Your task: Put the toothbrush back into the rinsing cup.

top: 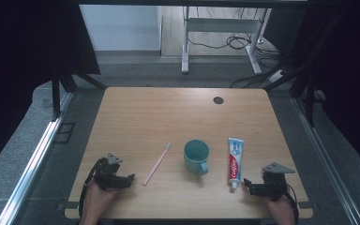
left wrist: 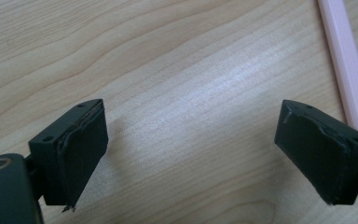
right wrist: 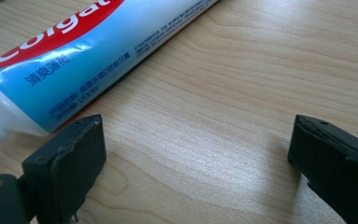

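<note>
The left gripper hangs low over the wooden tabletop, jaws spread wide, a pink toothbrush handle just beyond its right jaw.

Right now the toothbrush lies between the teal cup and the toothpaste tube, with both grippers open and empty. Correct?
Not quite. The high view shows the teal cup between the toothbrush and the toothpaste tube. Both the left gripper and right gripper are open and empty.

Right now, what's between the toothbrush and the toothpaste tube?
The teal mug stands between the pink toothbrush and the toothpaste tube, touching neither, with bare wooden table on both sides. The high view shows it.
</note>
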The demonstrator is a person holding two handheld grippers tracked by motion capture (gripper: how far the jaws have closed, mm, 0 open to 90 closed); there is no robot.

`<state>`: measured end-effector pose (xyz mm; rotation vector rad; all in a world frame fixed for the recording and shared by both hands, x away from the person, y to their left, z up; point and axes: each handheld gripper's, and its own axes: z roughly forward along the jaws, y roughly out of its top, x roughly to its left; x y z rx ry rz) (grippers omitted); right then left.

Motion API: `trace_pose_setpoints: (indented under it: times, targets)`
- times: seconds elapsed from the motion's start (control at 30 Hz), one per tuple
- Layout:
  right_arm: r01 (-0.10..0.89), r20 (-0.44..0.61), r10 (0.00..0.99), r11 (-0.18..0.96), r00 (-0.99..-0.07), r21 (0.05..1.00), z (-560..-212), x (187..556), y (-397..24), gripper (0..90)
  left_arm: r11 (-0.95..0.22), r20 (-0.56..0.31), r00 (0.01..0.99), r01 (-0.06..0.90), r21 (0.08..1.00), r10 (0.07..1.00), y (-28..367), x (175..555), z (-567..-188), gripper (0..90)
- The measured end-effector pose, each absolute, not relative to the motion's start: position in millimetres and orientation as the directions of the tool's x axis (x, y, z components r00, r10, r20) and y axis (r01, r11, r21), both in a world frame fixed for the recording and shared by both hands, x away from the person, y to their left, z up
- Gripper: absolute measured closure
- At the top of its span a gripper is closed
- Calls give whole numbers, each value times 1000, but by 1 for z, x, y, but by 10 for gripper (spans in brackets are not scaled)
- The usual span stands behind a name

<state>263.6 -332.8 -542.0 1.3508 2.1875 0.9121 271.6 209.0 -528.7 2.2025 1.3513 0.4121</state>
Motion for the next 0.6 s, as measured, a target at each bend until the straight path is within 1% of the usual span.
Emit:
trace_pose_setpoints:
  times: [0.3,0.33,0.6]
  targets:
    - [627,-5,896,316,-445,713,-542,263,-333,40,-402,-53,502,748,528,863,206,273,-520,123]
    - [627,-5,896,315,-445,713,-542,263,-333,40,-413,-66,513,755,510,856,205,273,-518,122]
    - [627,-5,896,315,-445,713,-542,263,-333,40,-479,-63,558,761,438,827,196,277,-509,126]
